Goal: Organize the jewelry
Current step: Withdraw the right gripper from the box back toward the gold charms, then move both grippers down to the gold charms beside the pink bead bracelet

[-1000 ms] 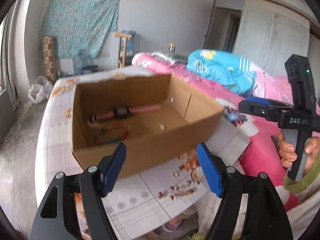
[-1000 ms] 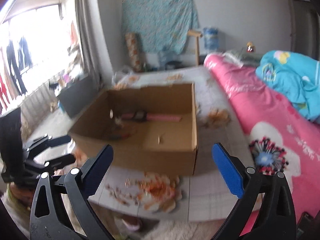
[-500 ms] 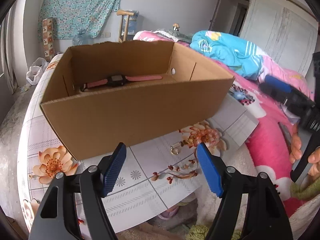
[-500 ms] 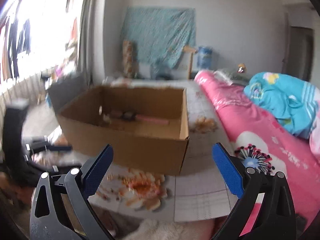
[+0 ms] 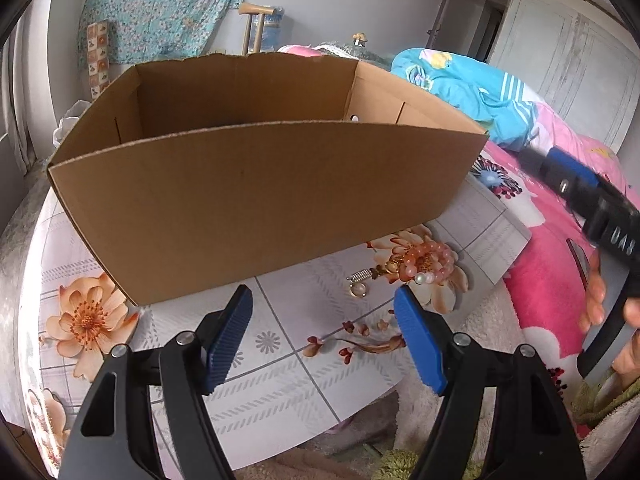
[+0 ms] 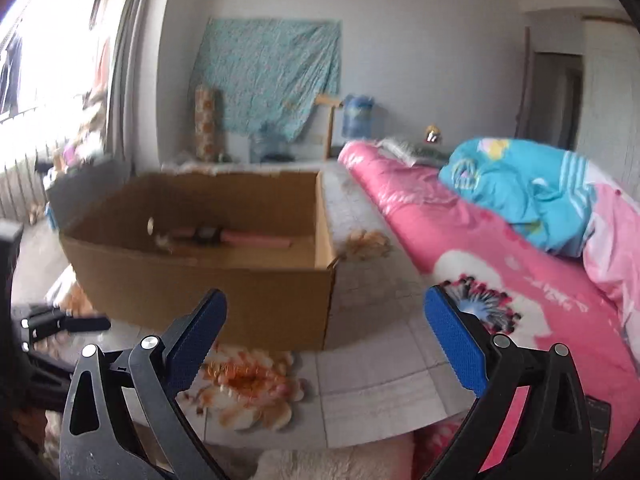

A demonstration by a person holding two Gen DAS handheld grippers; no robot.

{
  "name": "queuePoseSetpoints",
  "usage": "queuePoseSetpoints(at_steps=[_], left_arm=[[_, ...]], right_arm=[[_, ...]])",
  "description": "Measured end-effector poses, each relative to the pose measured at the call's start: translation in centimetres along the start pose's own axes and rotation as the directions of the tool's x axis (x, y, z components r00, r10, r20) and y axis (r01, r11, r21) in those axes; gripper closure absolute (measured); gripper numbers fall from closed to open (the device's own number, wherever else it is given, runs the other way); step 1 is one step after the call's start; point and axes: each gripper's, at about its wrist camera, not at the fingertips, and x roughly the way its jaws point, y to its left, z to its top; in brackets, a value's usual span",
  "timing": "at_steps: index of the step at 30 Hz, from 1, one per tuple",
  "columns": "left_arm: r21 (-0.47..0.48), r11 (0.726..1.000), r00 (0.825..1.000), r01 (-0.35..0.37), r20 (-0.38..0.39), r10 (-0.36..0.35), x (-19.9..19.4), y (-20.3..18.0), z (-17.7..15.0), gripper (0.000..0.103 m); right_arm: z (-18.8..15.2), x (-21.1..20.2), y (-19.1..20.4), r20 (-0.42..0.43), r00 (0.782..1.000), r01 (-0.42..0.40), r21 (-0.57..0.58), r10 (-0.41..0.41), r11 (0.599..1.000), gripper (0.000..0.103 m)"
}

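Left gripper (image 5: 322, 334), wide open & empty, faces bead bracelet (image 5: 424, 260) near tabletop's front edge, beside box (image 5: 256, 196). Right gripper (image 6: 324, 344) open, empty. Best: descend straight, pinch beads centrally.

This is a home bedroom. A bed with a pink floral bedspread (image 6: 500, 248) carries a crumpled blue quilt (image 6: 524, 192), a patterned cloth (image 6: 272, 80) hangs on the back wall (no frame, just draped), curtains (image 6: 132, 60) edge a bright window, and a flowered tablecloth (image 5: 280, 360) covers the table.
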Motion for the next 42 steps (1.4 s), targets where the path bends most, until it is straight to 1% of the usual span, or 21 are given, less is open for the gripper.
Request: queuePoseSetpoints(at_steps=[1,3,5,6,8,9,10,12,13,14,15,19,21,23,25,32,37,39,42], left_arm=[[0.004,1.0,1.0,-0.002,0.0,0.002,0.0,-0.1,0.0,0.032],[0.022,1.0,1.0,-0.011,-0.003,0.011,0.3,-0.4,-0.1,0.032],[0.036,0.999,1.0,-0.023,-0.013,0.024,0.7,-0.7,-0.2,0.032],[0.038,0.999,0.999,-0.025,-0.021,0.026,1.0,-0.8,-0.3,0.032],[0.043,0.999,0.999,-0.032,-0.037,0.034,1.4,-0.7,-0.4,0.032],[0.048,0.998,0.998,-0.041,-0.044,0.043,1.6,-0.7,-0.4,0.032],[0.051,0.998,0.998,-0.045,-0.049,0.047,1.8,-0.8,-0.4,0.032],[0.053,0.997,0.997,-0.05,-0.062,0.053,2.2,-0.8,-0.5,0.032],[0.052,0.997,0.996,-0.051,-0.067,0.055,2.3,-0.8,-0.5,0.032],[0.053,0.997,0.996,-0.054,-0.072,0.057,2.4,-0.8,-0.5,0.032],[0.054,0.997,0.995,-0.058,-0.075,0.061,2.4,-0.7,-0.5,0.032],[0.06,0.996,0.994,-0.067,-0.082,0.072,2.7,-0.8,-0.5,0.032],[0.062,0.996,0.993,-0.071,-0.085,0.076,2.8,-0.7,-0.6,0.032],[0.065,0.995,0.993,-0.076,-0.088,0.081,3.0,-0.8,-0.7,0.032],[0.068,0.995,0.993,-0.077,-0.089,0.083,3.0,-0.9,-0.7,0.032],[0.07,0.995,0.993,-0.078,-0.078,0.083,3.3,-1.2,-0.5,0.032],[0.085,0.993,0.994,-0.083,-0.063,0.089,2.9,-1.4,-0.7,0.032],[0.092,0.992,0.995,-0.084,-0.053,0.089,2.7,-1.5,-0.6,0.032],[0.094,0.992,0.995,-0.084,-0.039,0.088,2.3,-1.5,-0.5,0.032]], right_arm=[[-0.2,0.6,0.0,-0.039,0.999,-0.021,0.006,0.021,1.0,0.008],[-0.8,1.3,0.1,-0.086,0.995,-0.043,0.01,0.044,0.999,0.008],[-1.5,2.1,0.2,-0.135,0.99,-0.051,-0.007,0.05,0.999,0.008],[-1.9,2.8,0.3,-0.18,0.982,-0.064,-0.004,0.062,0.998,0.008],[-3.0,3.9,0.2,-0.257,0.959,-0.111,0.036,0.117,0.993,0.008],[-3.6,4.8,0.1,-0.31,0.94,-0.128,0.058,0.14,0.99,0.008],[-4.1,5.4,0.1,-0.346,0.926,-0.135,0.064,0.149,0.989,0.008],[-4.9,6.3,0.3,-0.399,0.902,-0.158,0.052,0.165,0.986,0.008],[-5.3,6.6,0.5,-0.411,0.896,-0.165,0.041,0.167,0.985,0.008],[-5.7,7.1,0.8,-0.435,0.885,-0.178,0.022,0.169,0.984,0.008],[-5.9,7.3,0.9,-0.447,0.88,-0.176,0.011,0.162,0.984,0.008],[-6.2,7.6,1.3,-0.445,0.886,-0.167,-0.033,0.135,0.985,0.008],[-6.3,7.8,1.2,-0.453,0.88,-0.169,-0.018,0.143,0.985,0.008],[-6.4,7.9,1.4,-0.465,0.875,-0.168,-0.03,0.135,0.985,0.007],[-5.7,9.0,1.0,-0.476,0.868,-0.171,-0.027,0.138,0.985,0.007],[-5.3,9.9,0.8,-0.48,0.865,-0.187,-0.036,0.147,0.982,0.007],[-5.0,9.2,0.9,-0.455,0.878,-0.179,-0.031,0.146,0.983,0.007],[-4.6,8.5,0.7,-0.43,0.886,-0.187,0.002,0.17,0.982,0.008],[-4.0,7.4,0.6,-0.389,0.889,-0.247,0.034,0.241,0.968,0.012]])
